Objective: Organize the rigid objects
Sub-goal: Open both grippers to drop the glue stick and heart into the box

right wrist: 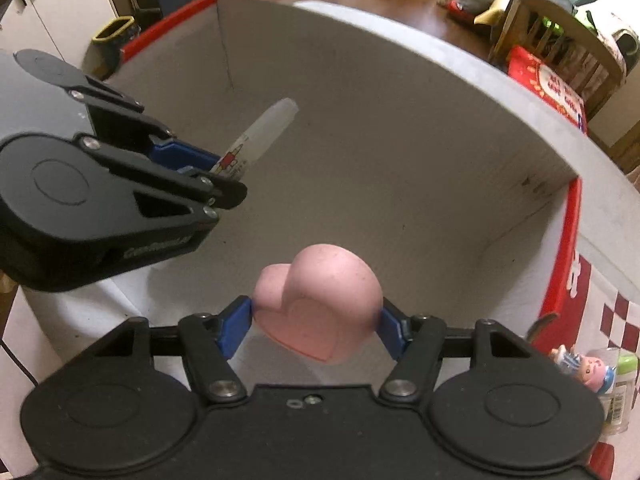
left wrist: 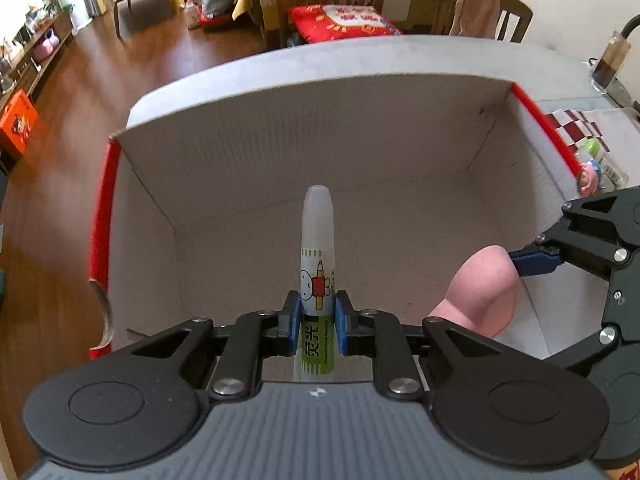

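Grip status first: left gripper point(left wrist: 318, 322) clamped on a glue stick point(left wrist: 316, 264) low on its barrel, cap end pointing down into the cardboard box point(left wrist: 280, 152). Right gripper point(right wrist: 316, 324) closed on a pink heart-shaped object point(right wrist: 320, 304), blue pads point(right wrist: 236, 328) pressing its two flanks. Both items hang over the box interior, clear of the floor and walls; nothing lies in the box as far as visible.

Risks, as judged:
- Heart is rounded and smooth; pads contact curved sides, so it could squirt out or rotate on release and roll against a wall.
- Glue stick held near its base with most of its length free; it may tip, bounce and roll on release.
- Grippers sit close together inside the box; opening both at once could knock one linkage or item against the other.

Pose: both grippers angled steeply downward into the box, left one toward the left wall, right one beside the red-edged right wall. Beyond that wall, a small figurine point(right wrist: 588, 368) stands on a checked cloth point(right wrist: 624, 320).
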`<state>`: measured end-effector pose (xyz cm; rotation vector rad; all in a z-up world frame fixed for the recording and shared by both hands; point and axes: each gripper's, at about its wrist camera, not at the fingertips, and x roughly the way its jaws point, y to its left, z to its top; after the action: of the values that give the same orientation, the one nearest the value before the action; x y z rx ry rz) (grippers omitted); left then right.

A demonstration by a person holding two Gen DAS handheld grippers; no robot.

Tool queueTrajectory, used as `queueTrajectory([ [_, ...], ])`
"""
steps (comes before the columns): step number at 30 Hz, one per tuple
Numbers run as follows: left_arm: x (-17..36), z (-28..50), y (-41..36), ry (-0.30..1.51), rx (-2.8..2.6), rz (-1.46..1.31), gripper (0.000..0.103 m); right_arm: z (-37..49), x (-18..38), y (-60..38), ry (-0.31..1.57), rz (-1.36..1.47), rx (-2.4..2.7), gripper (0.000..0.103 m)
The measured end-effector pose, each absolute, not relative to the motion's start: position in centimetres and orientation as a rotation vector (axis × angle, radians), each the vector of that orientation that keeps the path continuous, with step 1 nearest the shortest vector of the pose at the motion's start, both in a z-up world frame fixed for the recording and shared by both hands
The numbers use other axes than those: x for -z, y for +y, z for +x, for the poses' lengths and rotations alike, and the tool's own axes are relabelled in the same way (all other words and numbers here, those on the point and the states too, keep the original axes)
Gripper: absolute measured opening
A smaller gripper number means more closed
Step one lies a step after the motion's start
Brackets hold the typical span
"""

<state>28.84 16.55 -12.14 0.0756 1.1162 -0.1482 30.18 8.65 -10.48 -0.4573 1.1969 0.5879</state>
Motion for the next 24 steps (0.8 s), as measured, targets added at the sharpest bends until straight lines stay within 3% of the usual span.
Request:
queueTrajectory([
  [7, 12.6, 29.8, 16.4, 1.179, 0.169, 0.077, 0.017, 30.9, 11.0, 9.0, 1.256, -0.461, -0.596, 0.066],
  [11, 12.8, 30.1, 16.6, 1.197, 0.163, 0.067, 0.017, 31.1, 10.6, 8.8, 1.242, -0.446, -0.605, 0.078],
  [19, 11.9, 29.1, 16.3, 1.149, 0.140, 0.045, 0.018, 29.9, 8.6, 7.7, 1.163, -0.418, -0.636, 0.083],
  [24, 10.7, 27.6, 17.1, 1.088, 0.127, -0.010, 0.029, 28.4, 6.4, 6.1, 1.105, -0.370, -0.658, 0.083],
])
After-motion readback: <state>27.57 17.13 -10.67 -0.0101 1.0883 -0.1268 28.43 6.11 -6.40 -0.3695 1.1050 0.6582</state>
